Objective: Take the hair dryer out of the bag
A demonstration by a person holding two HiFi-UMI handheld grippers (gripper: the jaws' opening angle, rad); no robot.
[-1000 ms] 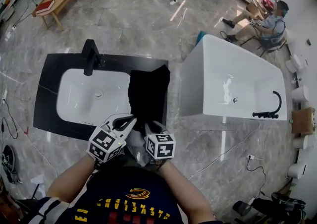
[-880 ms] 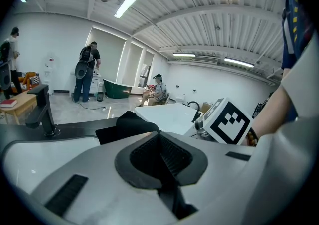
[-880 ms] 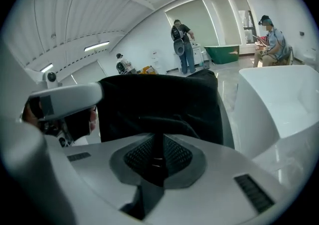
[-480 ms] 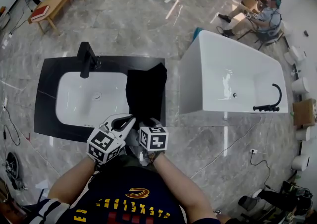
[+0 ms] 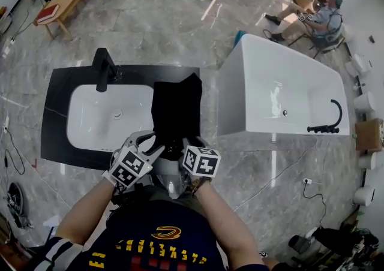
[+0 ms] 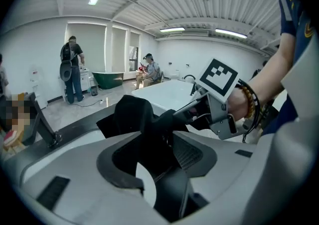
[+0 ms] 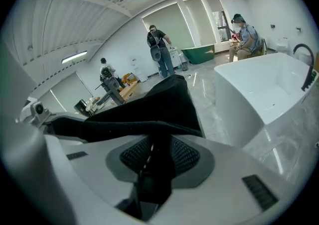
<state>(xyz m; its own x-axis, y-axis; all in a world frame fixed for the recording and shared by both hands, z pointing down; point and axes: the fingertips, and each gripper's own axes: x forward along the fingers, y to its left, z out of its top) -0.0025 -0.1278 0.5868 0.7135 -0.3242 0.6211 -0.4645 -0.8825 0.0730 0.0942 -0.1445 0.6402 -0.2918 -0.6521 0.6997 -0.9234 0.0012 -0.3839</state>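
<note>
Looking for the hair dryer: none of the views shows it. Judged to be inside the black bag, which lies flat on the dark tabletop, just right of the sink basin.

Step in hand, as I read it: getting the bag's mouth open at its near end, right of the basin's near corner.

- Right hand-held gripper: a fold of the bag's edge runs between its pads, and the pads look pressed on the cloth. Its jaws have just been opening a little, so the pinch may be light.
- Left hand-held gripper: jaws stand wide apart, having just been opening. Black fabric sits in the gap but neither pad presses on it.

To do this well: keep the right pinch firm on one layer of cloth only. Bring the open left jaws onto the opposite lip, then draw the two lips apart so the mouth gapes. Reach in only once the dryer shows. Lifting the near edge too high could tip the bag toward the basin.

Both hand-held grippers sit at the bag's near edge, close together. The dryer, if inside, lies beyond their tips, farther from the person.
</note>
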